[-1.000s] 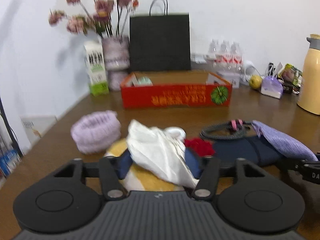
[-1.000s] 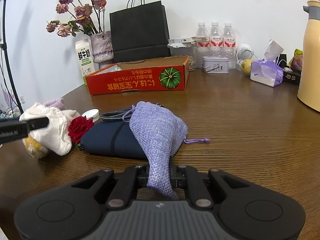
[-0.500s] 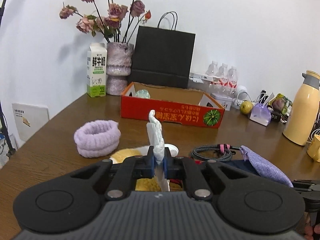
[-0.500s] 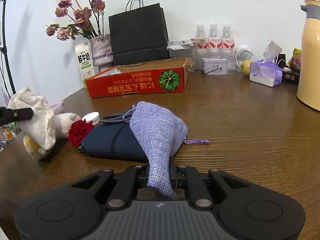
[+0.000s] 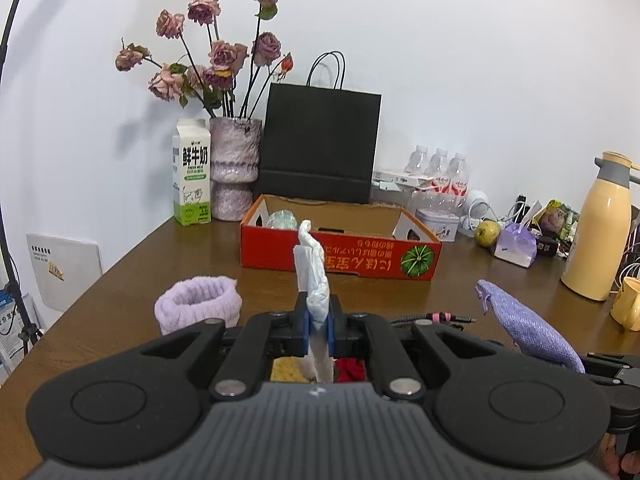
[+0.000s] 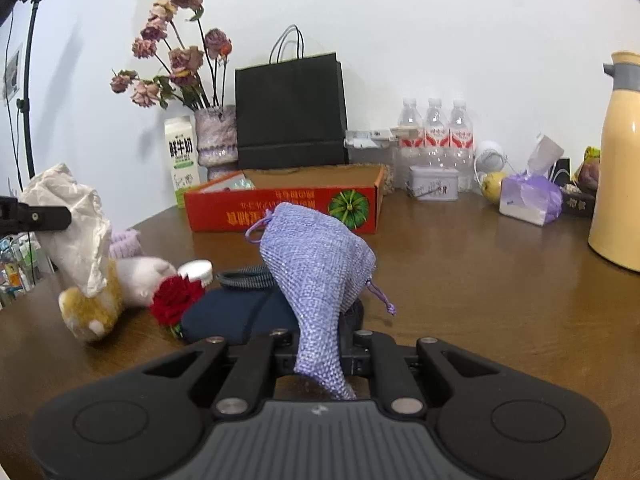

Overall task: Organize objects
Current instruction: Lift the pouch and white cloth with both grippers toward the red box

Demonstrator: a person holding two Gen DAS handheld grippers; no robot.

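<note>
In the left wrist view, the left gripper (image 5: pixel 318 322) is seen clamped on a white cloth bag (image 5: pixel 313 276), whose twisted top stands upright above the blue pads while the rest hangs below between the linkages. A yellow plush patch and a red rose (image 5: pixel 351 370) are glimpsed beneath the jaws. A lilac headband (image 5: pixel 198 298) rests on the wooden table (image 5: pixel 120 300) to the left, apart from the gripper. Farther back, a red cardboard box (image 5: pixel 340 256) lies open, with a milk carton (image 5: pixel 191 172), a vase of dried roses (image 5: pixel 234 168) and a black paper bag (image 5: pixel 320 144) behind it near the wall. At the right edge, a purple woven pouch (image 5: pixel 528 328) is seen raised, held by the other tool, and a cream thermos (image 5: pixel 600 226) stands near the table's far right. In the right wrist view, the right gripper (image 6: pixel 324 354) is closed on the narrow bottom end of the purple woven pouch (image 6: pixel 316 264), which bulges upward with its drawstring dangling to the right. Beneath it, a navy pouch (image 6: pixel 236 314) lies on the table, with a coiled cable (image 6: pixel 244 278) touching its far edge. The red rose (image 6: pixel 176 300) is just beside the navy pouch, next to a plush toy (image 6: pixel 100 304) lying on its side and a small white cap (image 6: pixel 196 270). The white cloth bag (image 6: pixel 76 224) is seen lifted above the plush toy at the left. The red cardboard box (image 6: pixel 288 208) sits behind, with water bottles (image 6: pixel 436 132) and a tissue pack (image 6: pixel 528 196) to its right.
</note>
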